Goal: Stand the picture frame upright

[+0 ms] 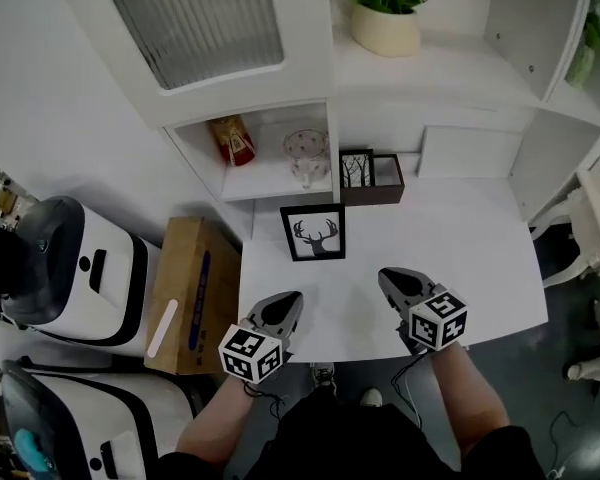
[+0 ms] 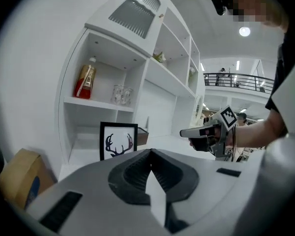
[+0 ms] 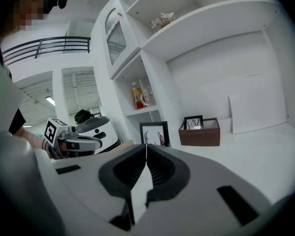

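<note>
The black picture frame (image 1: 314, 233) with a deer-antler print stands upright on the white table (image 1: 480, 258), at its back left; it also shows as the picture frame (image 2: 118, 140) and picture frame (image 3: 154, 133). My left gripper (image 1: 292, 299) is shut and empty, held near the table's front edge, below and left of the frame. My right gripper (image 1: 385, 279) is shut and empty too, to the frame's lower right. Neither touches the frame. In the left gripper view the right gripper (image 2: 183, 133) appears to the right; in the right gripper view the left gripper (image 3: 101, 136) appears at the left.
A brown open box (image 1: 383, 180) with a small tree picture (image 1: 357, 170) stands behind the frame. The shelf niche holds a red-labelled bottle (image 1: 233, 139) and a glass (image 1: 306, 155). A plant pot (image 1: 386, 28) sits above. A cardboard box (image 1: 185, 293) and a white machine (image 1: 75, 268) are left of the table.
</note>
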The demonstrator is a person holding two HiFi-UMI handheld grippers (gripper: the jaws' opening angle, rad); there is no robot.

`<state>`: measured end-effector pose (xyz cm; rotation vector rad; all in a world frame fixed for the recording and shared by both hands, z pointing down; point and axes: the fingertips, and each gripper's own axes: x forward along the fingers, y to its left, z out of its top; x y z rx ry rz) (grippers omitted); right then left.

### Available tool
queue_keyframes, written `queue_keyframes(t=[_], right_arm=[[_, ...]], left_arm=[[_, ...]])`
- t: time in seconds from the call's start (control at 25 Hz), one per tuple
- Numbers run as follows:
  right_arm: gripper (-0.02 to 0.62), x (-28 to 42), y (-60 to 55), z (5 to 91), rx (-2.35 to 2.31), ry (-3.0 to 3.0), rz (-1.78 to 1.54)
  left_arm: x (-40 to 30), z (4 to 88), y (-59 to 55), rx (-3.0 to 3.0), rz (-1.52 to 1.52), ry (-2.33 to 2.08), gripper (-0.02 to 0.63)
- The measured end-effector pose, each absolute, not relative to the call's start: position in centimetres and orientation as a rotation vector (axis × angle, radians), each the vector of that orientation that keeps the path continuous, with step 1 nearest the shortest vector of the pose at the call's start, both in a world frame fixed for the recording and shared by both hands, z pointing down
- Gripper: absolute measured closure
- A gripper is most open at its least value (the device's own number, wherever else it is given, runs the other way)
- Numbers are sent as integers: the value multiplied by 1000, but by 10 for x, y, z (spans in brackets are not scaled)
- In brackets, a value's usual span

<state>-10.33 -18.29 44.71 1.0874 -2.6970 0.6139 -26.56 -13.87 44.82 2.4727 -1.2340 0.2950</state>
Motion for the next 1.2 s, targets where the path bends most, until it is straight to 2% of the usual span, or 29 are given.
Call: queue_keyframes(t=[0.68,1.2], right_arm=[[591,-43,-48,409,1020,-2808,655],[592,-41,22,411,909,-2790,680]], left_arm=[[-178,416,7,2365,130,-1308,601],[-165,411,82,2279,84,-1376,601]])
